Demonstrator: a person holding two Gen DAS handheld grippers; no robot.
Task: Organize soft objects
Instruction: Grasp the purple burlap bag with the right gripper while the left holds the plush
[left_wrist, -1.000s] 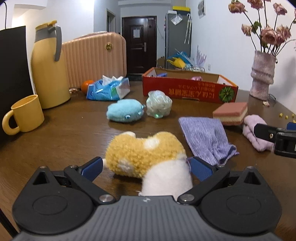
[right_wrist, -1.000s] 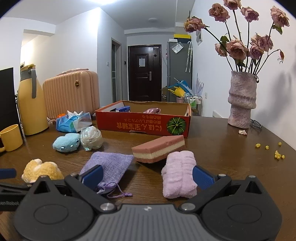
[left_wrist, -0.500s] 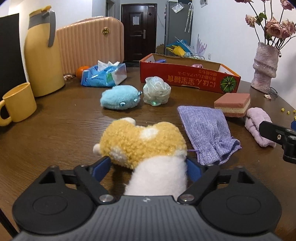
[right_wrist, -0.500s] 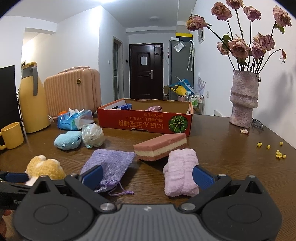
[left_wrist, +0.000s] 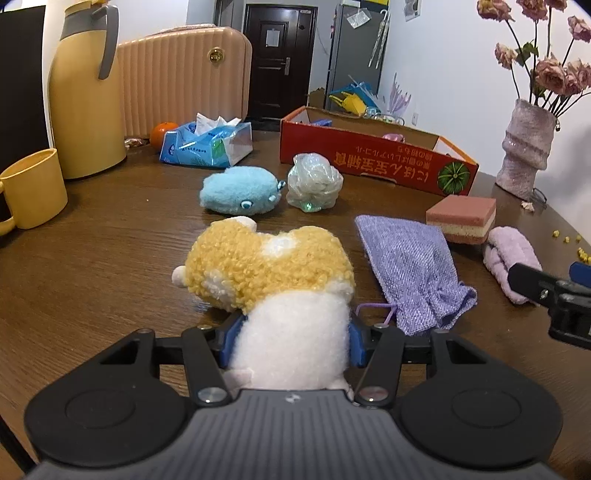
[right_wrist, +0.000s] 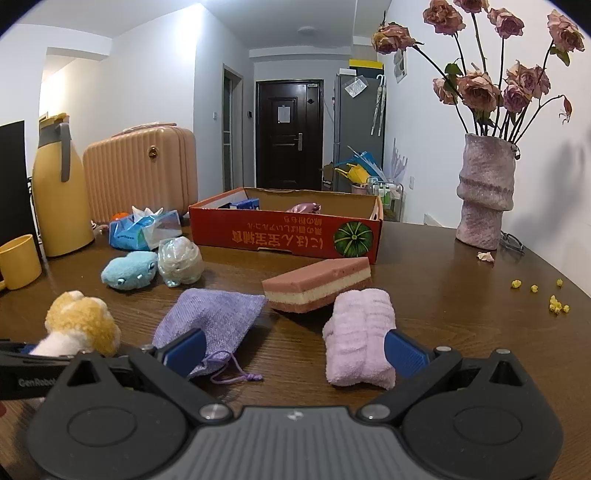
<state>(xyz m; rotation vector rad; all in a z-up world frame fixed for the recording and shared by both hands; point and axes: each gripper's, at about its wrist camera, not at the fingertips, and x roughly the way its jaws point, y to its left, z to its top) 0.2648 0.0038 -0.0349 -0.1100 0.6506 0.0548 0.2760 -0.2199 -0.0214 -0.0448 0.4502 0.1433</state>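
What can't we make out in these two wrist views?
- Left tongs pads: left wrist view, mostly buried behind the plush toy they squeeze.
- Red box contents: both views, front wall hides most.
- Right tongs: left wrist view, cut off by right edge.
- Crumbs: too small to identify.

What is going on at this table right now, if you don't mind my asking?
A person is tidying soft things with a handheld claw in each hand. The left claw has just been closing and now squeezes the white end of the yellow and white plush toy, which is still on the wooden table. The right claw stands open around the rolled lilac towel without pinching it. A purple drawstring pouch, a layered sponge and a blue plush lie loose before the red cardboard box.
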